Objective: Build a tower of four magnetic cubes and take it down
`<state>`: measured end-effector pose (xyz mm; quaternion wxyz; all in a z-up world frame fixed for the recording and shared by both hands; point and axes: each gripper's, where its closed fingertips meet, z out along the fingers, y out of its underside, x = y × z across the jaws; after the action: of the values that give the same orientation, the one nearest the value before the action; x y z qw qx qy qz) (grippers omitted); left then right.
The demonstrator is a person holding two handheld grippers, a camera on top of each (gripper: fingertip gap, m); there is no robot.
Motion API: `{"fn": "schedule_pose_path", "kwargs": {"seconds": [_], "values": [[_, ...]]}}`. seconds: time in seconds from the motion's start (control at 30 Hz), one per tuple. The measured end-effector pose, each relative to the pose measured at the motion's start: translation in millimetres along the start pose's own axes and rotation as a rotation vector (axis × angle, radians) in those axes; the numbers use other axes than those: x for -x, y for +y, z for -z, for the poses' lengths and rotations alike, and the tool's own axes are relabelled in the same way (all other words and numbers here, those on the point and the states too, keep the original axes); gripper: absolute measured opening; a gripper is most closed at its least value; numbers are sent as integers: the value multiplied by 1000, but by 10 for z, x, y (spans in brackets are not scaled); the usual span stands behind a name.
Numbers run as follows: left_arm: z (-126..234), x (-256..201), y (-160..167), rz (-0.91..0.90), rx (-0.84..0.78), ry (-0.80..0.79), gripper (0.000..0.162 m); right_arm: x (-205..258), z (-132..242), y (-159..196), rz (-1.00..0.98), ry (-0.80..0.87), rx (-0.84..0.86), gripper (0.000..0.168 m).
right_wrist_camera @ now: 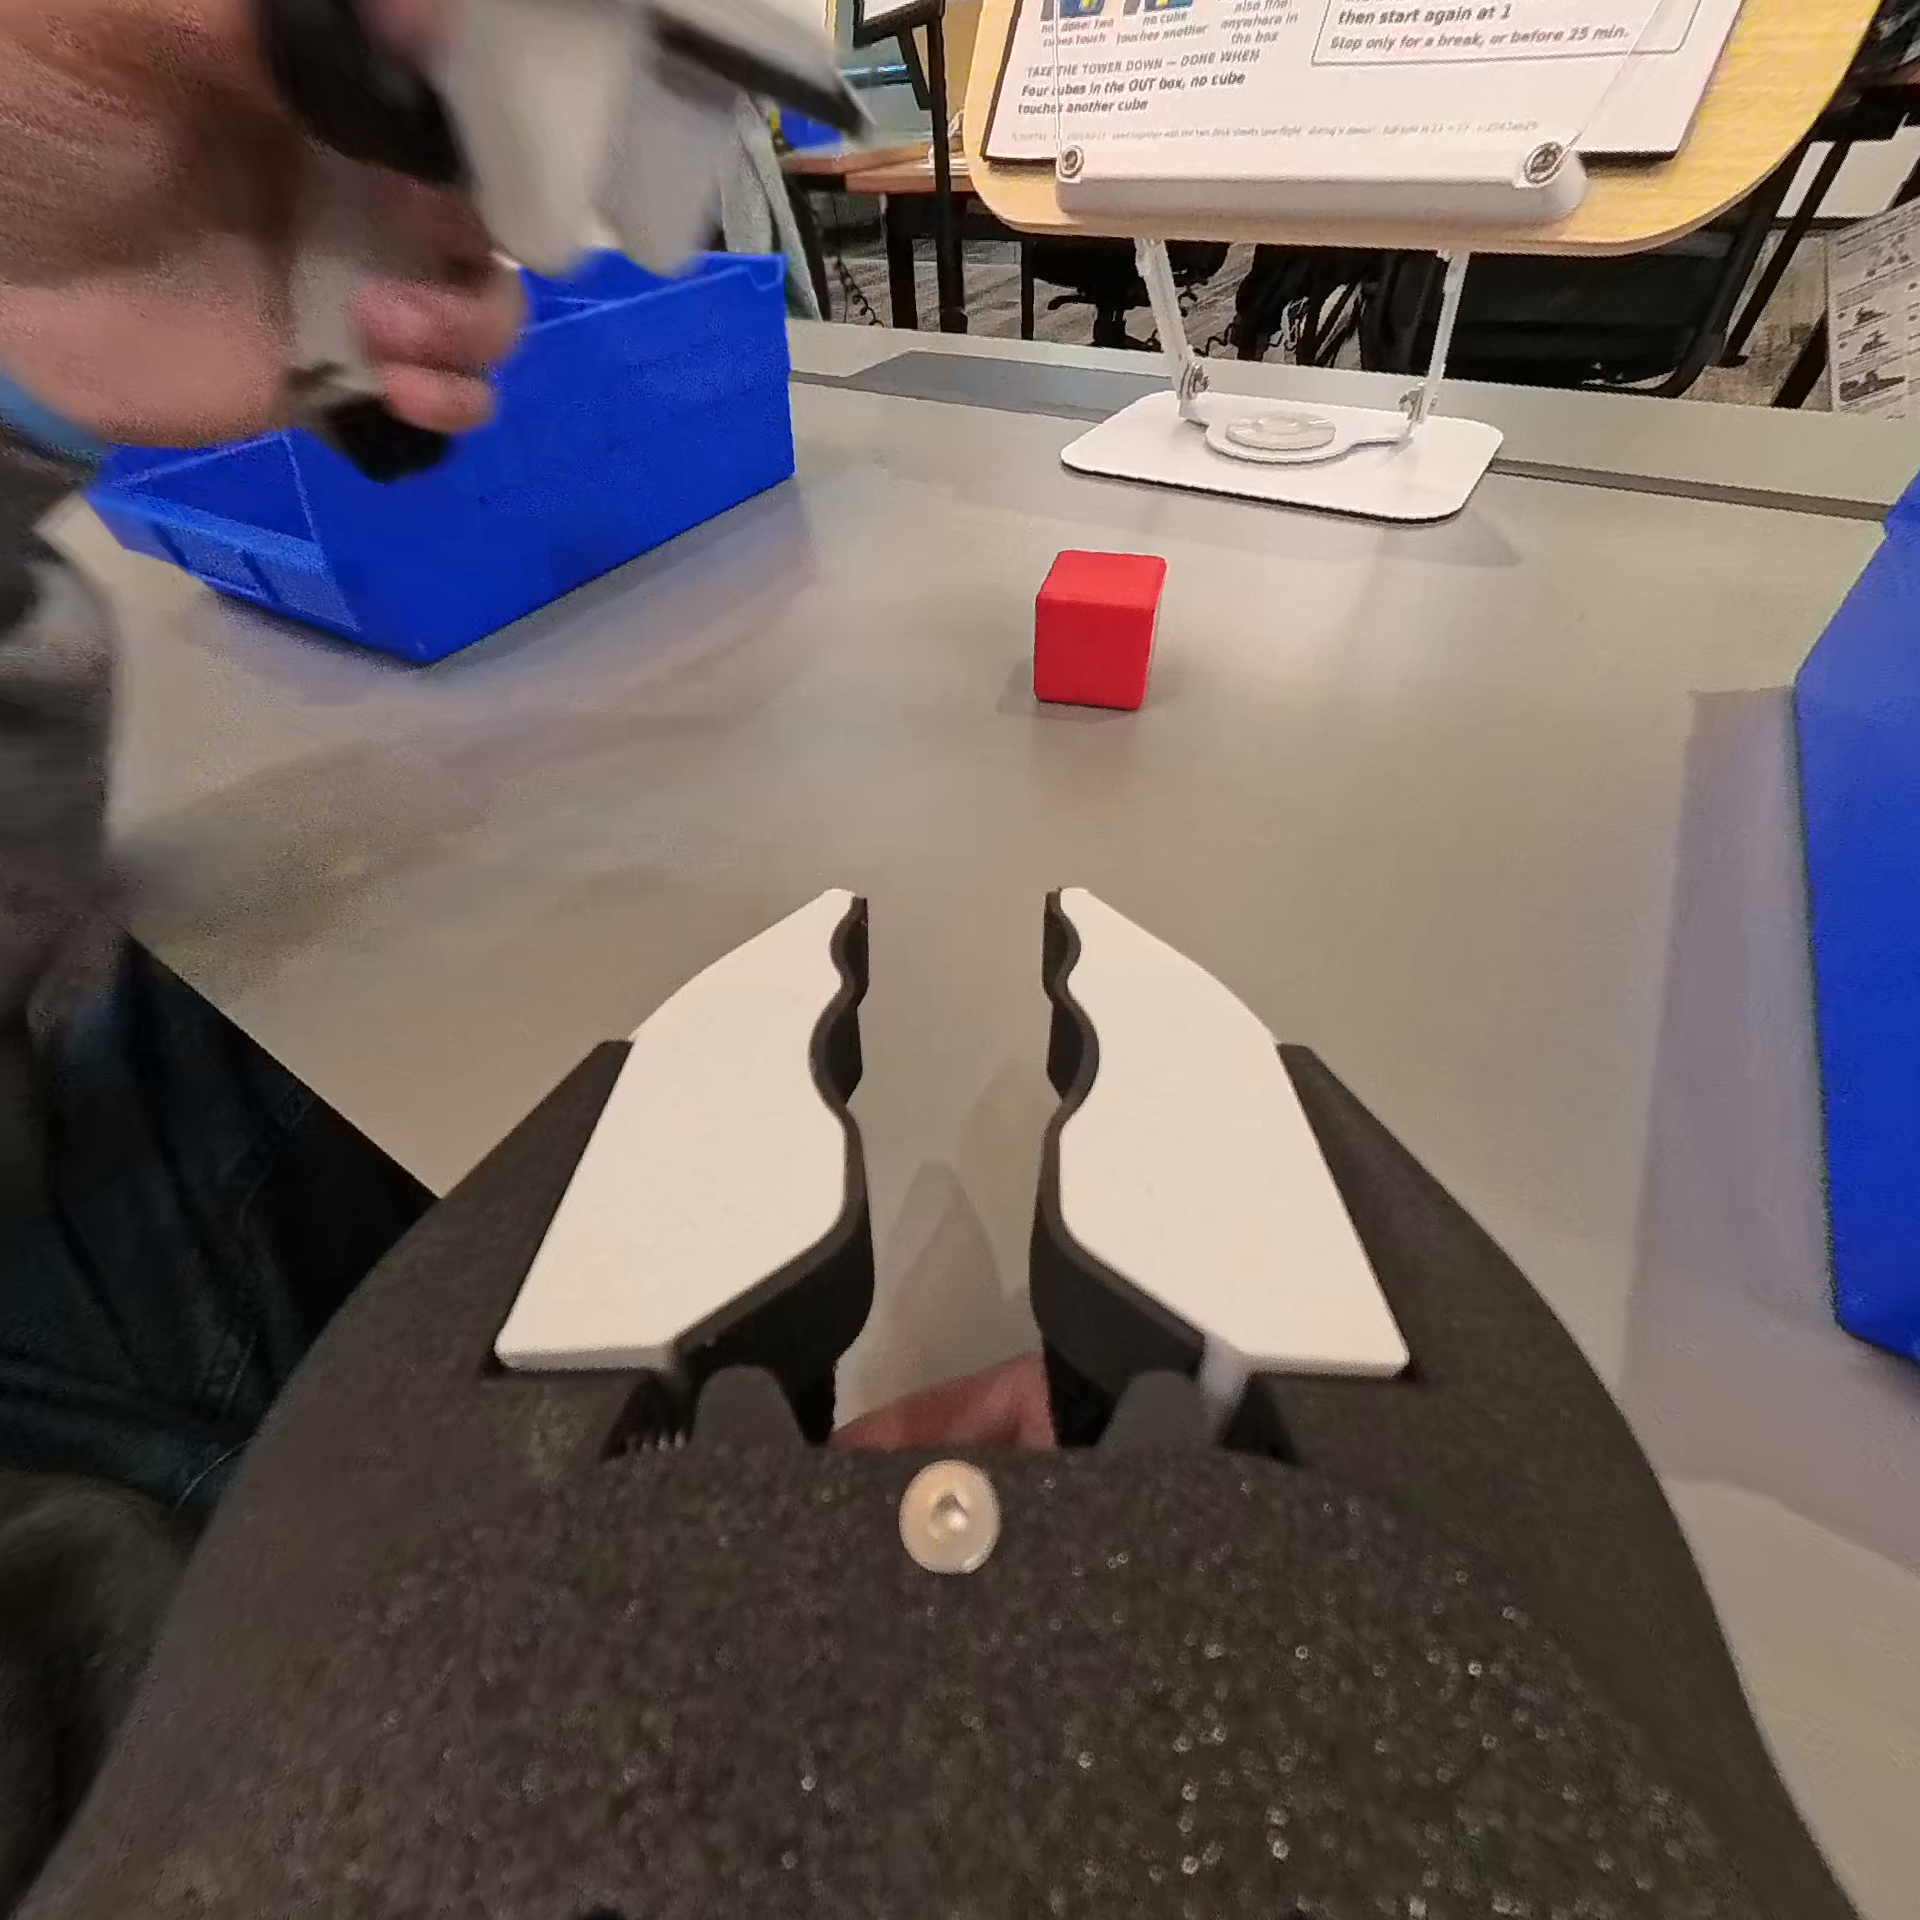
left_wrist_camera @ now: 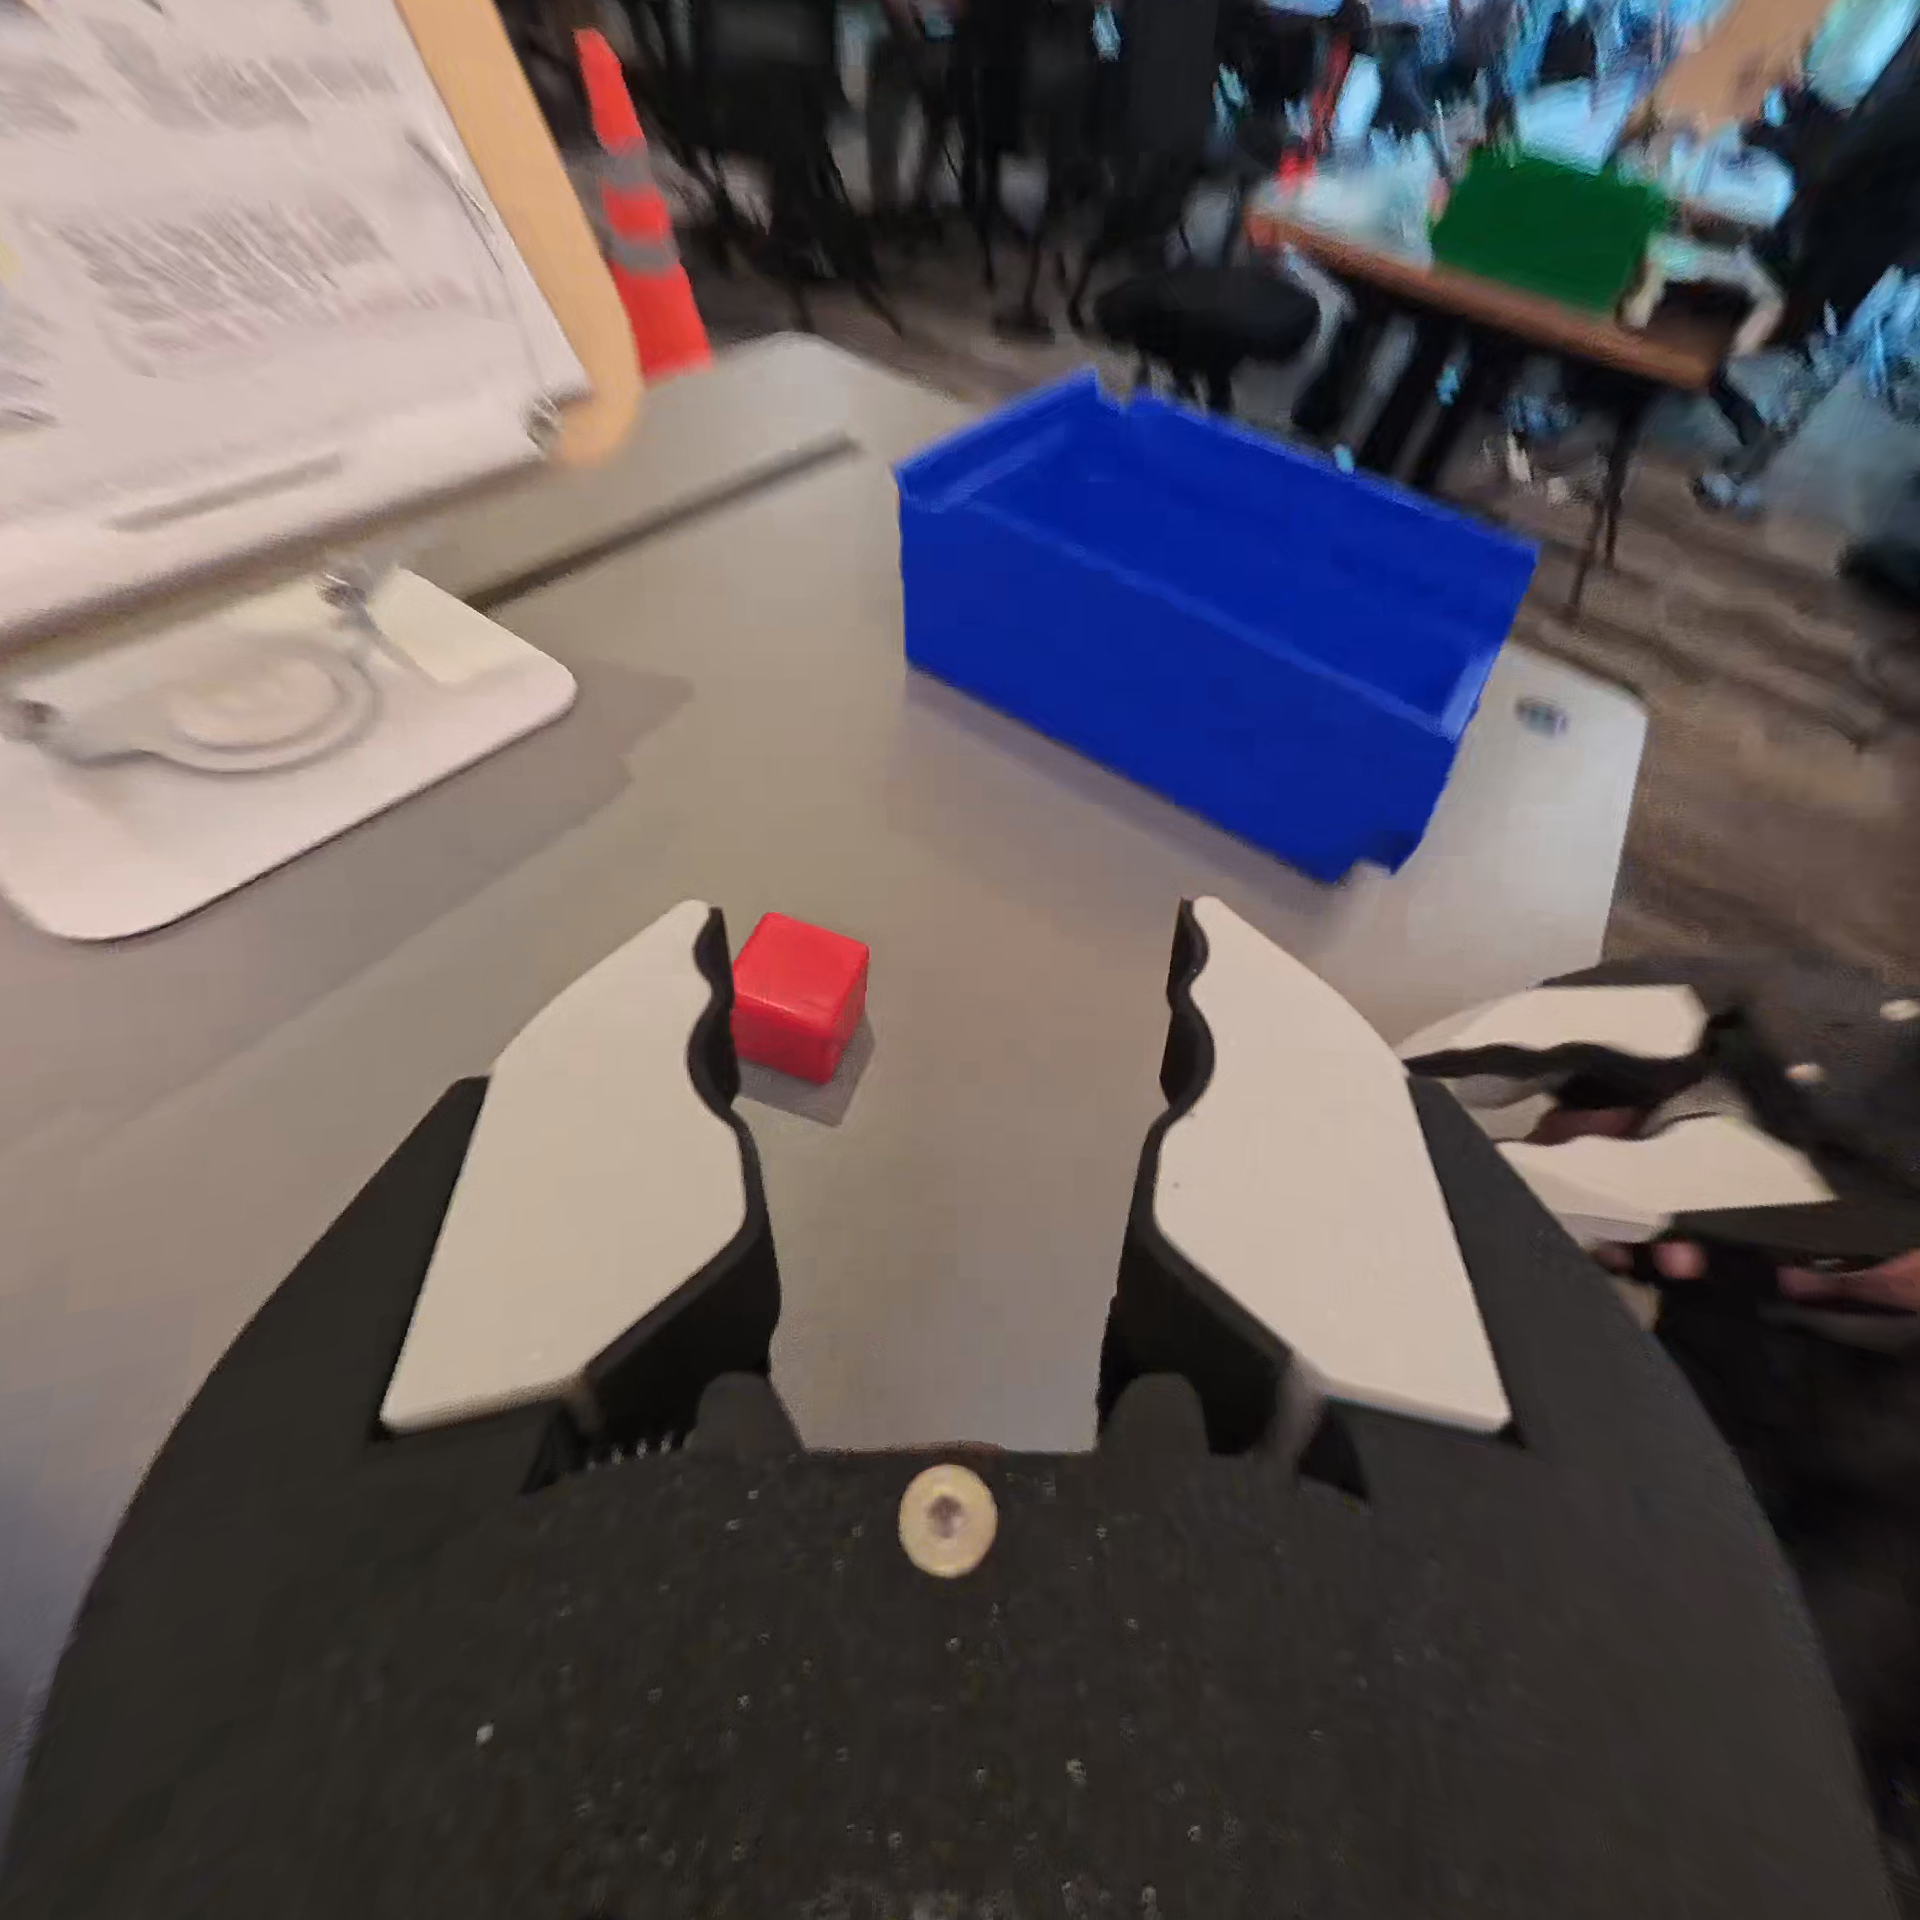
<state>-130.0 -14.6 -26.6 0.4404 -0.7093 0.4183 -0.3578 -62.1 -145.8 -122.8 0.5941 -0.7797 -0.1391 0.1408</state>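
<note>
Grey and bare for the most part, the worktop [right_wrist_camera: 1351, 883] carries a single red cube [right_wrist_camera: 1099, 631] standing flat near its middle, with a blue bin [right_wrist_camera: 582, 478] off to our left, a second blue bin's wall [right_wrist_camera: 1860, 935] at the right edge, and a white stand [right_wrist_camera: 1283, 452] holding a printed sheet behind the cube.

Our left tongs [left_wrist_camera: 945, 971] are spread wide with nothing between them. In the left wrist view the cube [left_wrist_camera: 798, 995] sits just beside the inner edge of the left finger, off-centre in the gap. Our right tongs [right_wrist_camera: 954, 935] hang well back from the cube, parted narrowly and empty.

We judge the tower is either not begun or already down, since only one cube shows; we cannot see into the bins.

If the left tongs are to take this cube, we should first shift them sideways so the cube lies midway between the fingers, then square the pads to two opposite faces and lower until they span the cube's middle. Closing now, off-centre, would likely push or twist it across the smooth worktop. The strong blur suggests fast travel, so we should slow before closing.
</note>
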Motion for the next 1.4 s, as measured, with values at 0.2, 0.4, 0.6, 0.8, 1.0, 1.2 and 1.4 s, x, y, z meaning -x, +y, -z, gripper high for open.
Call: {"fn": "schedule_pose_path", "kwargs": {"seconds": [0.2,0.4,0.6,0.8,1.0,1.2,1.4], "values": [[1319,242,374,130,-152,-493,74,35,-23,18,5,-5,8,32],[2043,1108,878,407,-95,-735,73,75,-37,18,9,-12,7,32],[2012,2491,958,593,93,-880,73,87,-40,22,12,-14,10,32],[1908,3358,1466,759,359,-997,73,39,-24,16,10,-4,8,32],[1794,3579,1699,804,420,-1013,68,20,-22,22,2,-5,11,32],[1757,3522,1654,692,463,-991,50,25,-28,23,5,-5,13,32],[1614,2875,688,390,314,-735,50,16,-30,17,4,1,9,31]]}}
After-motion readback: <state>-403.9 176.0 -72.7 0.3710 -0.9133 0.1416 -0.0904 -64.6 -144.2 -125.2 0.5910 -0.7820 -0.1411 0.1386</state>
